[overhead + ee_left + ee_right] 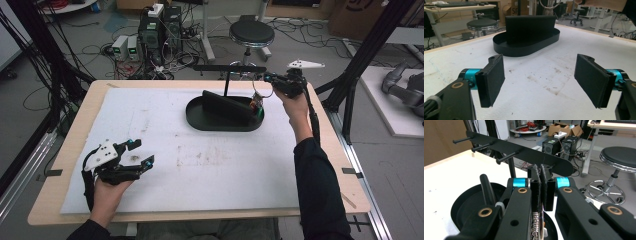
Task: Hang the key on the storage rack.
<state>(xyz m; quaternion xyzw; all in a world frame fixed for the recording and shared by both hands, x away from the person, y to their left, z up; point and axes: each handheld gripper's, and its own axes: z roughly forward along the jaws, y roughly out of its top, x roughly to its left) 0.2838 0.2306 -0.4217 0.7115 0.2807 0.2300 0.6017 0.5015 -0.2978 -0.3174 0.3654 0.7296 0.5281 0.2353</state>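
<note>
Beaded loop (535,222) hangs from the right gripper (541,170), whose jaws are pressed together on its top. The beads trail down between the gripper's arms, just below and in front of the rounded right end of the peg bar (531,155). The work looks like hanging the loop on one of that bar's pegs (506,157), and several things could spoil it from here. The grip is a narrow pinch on thin wire, so the loop may swing or twist and meet a peg edge-on instead of open. It would then bump the tip and slide off rather than thread over. The closed jaws stand very near the bar's end, and a push forward could knock the bar. Since the bar rides on one slim post (226,82), the whole stand may rock or shift. If the jaws part before the loop is over a peg, it drops into the oval tray (200,117) under the bar, perhaps behind the upright panel (225,105), where it would be awkward to pick up again. The left gripper (539,82) has its jaws wide apart and holds nothing. It sits on the bench (200,165) well away from the bar on the person's side, too far to steady the stand.
</note>
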